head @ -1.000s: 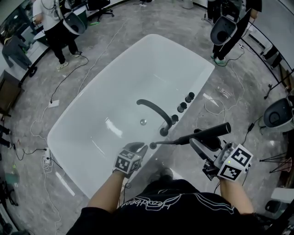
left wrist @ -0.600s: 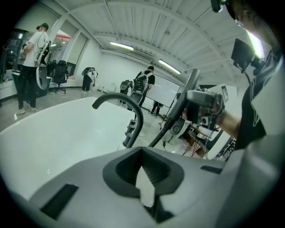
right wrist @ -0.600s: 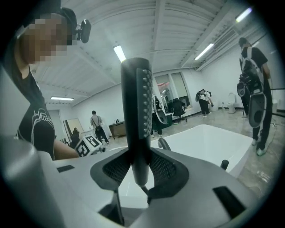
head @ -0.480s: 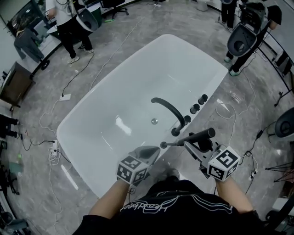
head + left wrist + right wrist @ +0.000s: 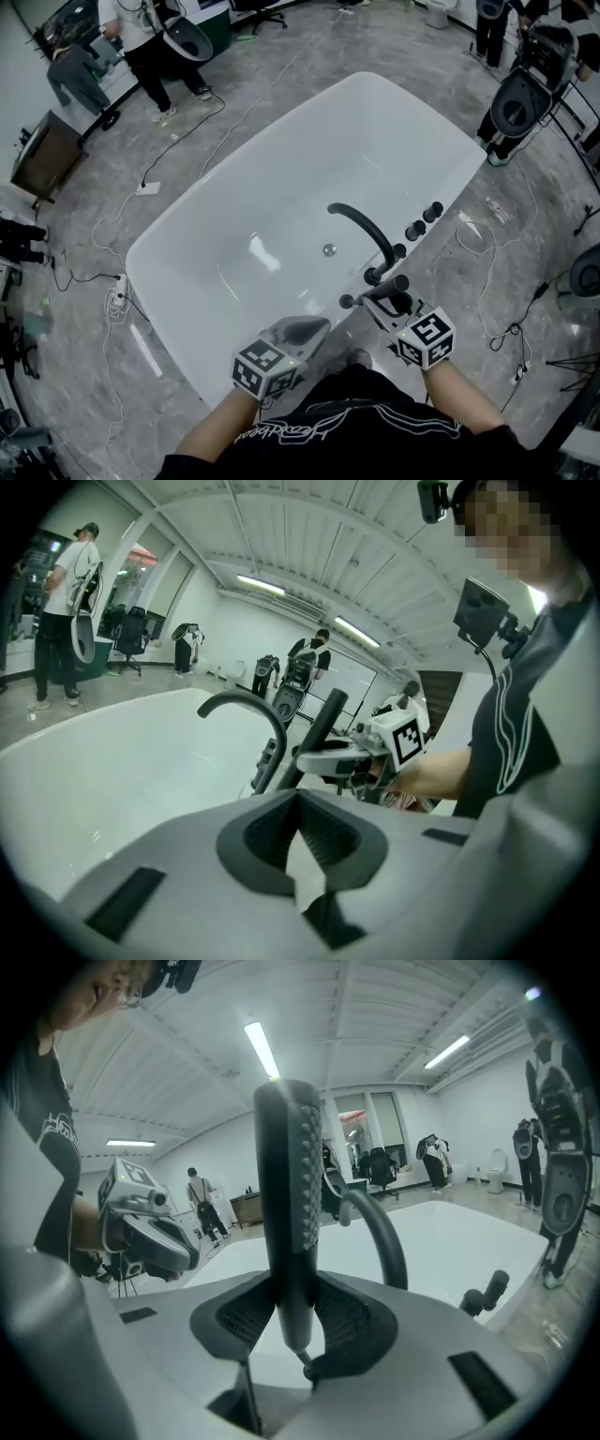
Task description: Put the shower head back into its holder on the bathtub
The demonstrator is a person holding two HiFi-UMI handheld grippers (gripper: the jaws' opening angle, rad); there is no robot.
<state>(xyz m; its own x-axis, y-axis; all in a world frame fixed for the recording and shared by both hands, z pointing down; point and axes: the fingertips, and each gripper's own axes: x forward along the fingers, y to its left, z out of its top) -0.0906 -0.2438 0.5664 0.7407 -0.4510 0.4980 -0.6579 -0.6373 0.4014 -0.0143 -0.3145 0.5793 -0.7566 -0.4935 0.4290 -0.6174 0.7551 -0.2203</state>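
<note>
Two tools are in view. The right tool (image 5: 292, 1324) is clenched on the black shower head (image 5: 286, 1194). Its handle stands upright between the pads and its studded face rises above them. Both hang over the bathtub (image 5: 150, 277) rim, just beside the curved spout (image 5: 359, 223). The left tool (image 5: 298, 844), on the right tool's left, is closed on nothing.

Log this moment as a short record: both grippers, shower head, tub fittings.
left gripper: shut, empty
right gripper: shut on shower head
shower head position: at the bathtub near rim, beside the spout base
knobs: three, on the rim past the spout
seated in holder: not yet
</note>
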